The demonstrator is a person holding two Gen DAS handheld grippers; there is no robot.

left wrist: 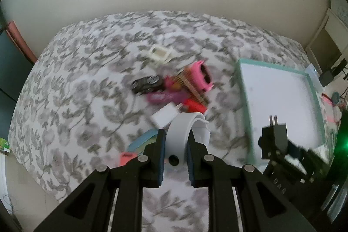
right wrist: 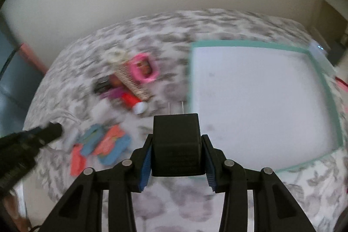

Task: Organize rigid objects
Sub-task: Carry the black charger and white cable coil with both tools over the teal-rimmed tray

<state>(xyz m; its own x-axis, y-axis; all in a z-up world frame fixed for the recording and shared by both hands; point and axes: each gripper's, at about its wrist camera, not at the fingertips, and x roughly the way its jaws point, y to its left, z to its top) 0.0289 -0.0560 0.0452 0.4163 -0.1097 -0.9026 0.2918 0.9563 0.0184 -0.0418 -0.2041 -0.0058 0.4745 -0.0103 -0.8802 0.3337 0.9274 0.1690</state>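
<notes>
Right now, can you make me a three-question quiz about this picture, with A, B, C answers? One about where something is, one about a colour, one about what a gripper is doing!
1. Where is the tray from the pile of small things?
A. To its right
B. To its left
C. Under it

2. What colour is the plug block in the right gripper?
A. White
B. Black
C. Pink

3. What is the left gripper doing?
A. Hanging open and empty
B. Pinching a white ring-shaped thing
C. Pressing on the tray

Answers:
1 A, the green-rimmed tray lies right of the pile in both views.
2 B, the block with two prongs is black.
3 B, the white ring sits squeezed between the pads.
</notes>
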